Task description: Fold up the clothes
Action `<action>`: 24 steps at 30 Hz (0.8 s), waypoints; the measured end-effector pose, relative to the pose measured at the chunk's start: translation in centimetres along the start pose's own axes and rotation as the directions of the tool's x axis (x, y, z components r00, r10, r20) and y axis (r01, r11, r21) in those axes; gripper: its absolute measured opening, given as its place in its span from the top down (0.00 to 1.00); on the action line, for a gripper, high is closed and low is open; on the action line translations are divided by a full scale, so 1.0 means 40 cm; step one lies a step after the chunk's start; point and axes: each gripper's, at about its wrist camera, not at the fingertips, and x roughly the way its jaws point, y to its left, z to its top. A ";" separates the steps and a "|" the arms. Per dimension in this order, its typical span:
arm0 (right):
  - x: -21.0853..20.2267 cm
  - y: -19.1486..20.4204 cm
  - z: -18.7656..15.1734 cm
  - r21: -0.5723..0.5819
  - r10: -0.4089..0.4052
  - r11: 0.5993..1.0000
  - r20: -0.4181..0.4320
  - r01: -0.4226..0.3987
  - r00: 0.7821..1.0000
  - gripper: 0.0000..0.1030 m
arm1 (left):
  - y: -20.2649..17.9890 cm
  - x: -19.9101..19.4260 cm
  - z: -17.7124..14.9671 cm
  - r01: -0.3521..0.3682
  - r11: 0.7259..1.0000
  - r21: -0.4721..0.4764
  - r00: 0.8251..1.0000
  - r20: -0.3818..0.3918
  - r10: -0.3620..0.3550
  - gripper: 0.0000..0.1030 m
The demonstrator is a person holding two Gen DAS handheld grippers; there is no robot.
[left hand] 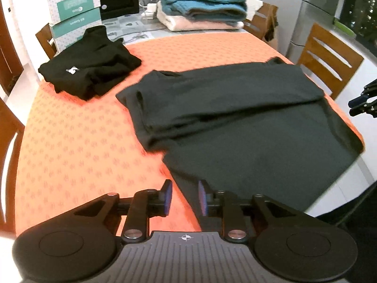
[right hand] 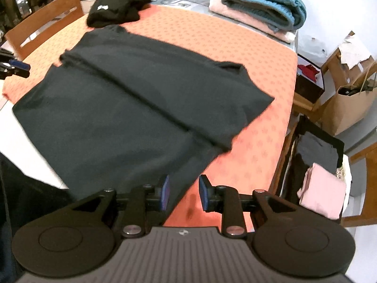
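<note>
A dark grey shirt (left hand: 247, 118) (right hand: 132, 103) lies on the orange tablecloth (left hand: 77, 141) (right hand: 247, 54), its upper part folded over in a band across the body. My left gripper (left hand: 185, 197) hovers over the shirt's near left hem corner, open, with nothing between its pads. My right gripper (right hand: 183, 193) hovers over the near right hem corner, also open and empty. Each gripper shows at the edge of the other's view: the right gripper (left hand: 361, 103) and the left gripper (right hand: 16, 67).
A folded black garment (left hand: 92, 68) (right hand: 117, 7) with a white logo lies at the far left. A stack of folded sweaters (left hand: 202, 4) (right hand: 259, 2) stands at the back. Wooden chairs (left hand: 329, 59) (right hand: 44, 21) surround the table. Boxes (left hand: 73, 7), a paper bag (right hand: 348, 103) and a bin of clothes (right hand: 318, 165) stand nearby.
</note>
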 end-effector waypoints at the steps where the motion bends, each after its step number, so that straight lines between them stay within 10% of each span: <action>1: -0.009 0.014 -0.018 -0.007 0.005 1.000 -0.002 -0.005 1.000 0.70 | -0.012 -0.008 -0.014 0.004 1.000 0.014 1.000 -0.002 -0.004 0.69; 11: -0.021 0.191 -0.107 -0.210 0.006 0.978 -0.008 -0.007 1.000 0.57 | -0.139 -0.021 -0.122 0.037 0.952 0.302 0.999 -0.045 -0.024 0.56; 24: 0.062 0.294 -0.181 -0.564 -0.129 0.821 -0.031 0.089 0.991 0.53 | -0.229 0.065 -0.207 -0.016 0.762 0.648 0.998 -0.035 0.050 0.52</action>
